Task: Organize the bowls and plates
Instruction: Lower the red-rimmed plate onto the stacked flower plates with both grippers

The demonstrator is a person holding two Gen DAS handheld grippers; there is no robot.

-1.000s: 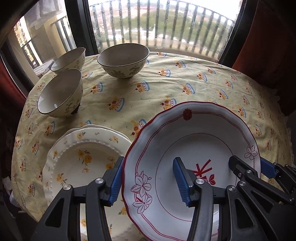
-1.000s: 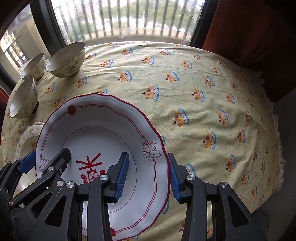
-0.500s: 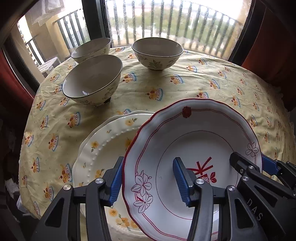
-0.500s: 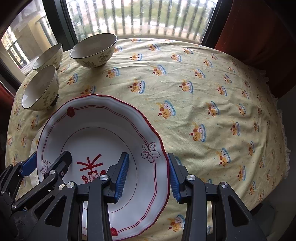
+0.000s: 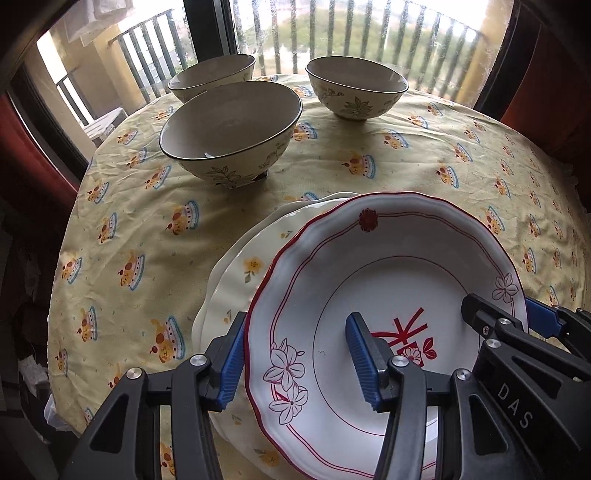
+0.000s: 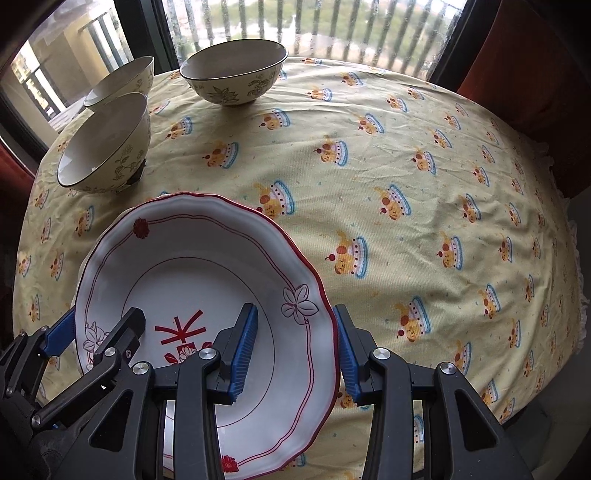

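A white plate with red rim and red flowers [image 5: 369,280] is held between both grippers above a stack of cream yellow-flowered plates [image 5: 255,258]. My left gripper [image 5: 299,356] straddles its left rim, jaws on either side. My right gripper [image 6: 295,347] straddles its right rim [image 6: 207,266] the same way. The right gripper also shows in the left wrist view [image 5: 517,332]. The cream stack is mostly hidden under the red plate. Three cream leaf-patterned bowls stand behind: one near [image 5: 231,129], one far left [image 5: 212,75], one far right [image 5: 356,88].
A round table with a yellow patterned cloth [image 6: 406,184] stands by a barred window [image 5: 332,33]. Its right half holds only cloth. A dark red curtain or chair [image 6: 535,66] is at the right. The table edge drops off at the left [image 5: 62,295].
Both grippers carried the red-rimmed plate left, so it now covers most of the cream plate stack. The bowls appear nearer and more central.
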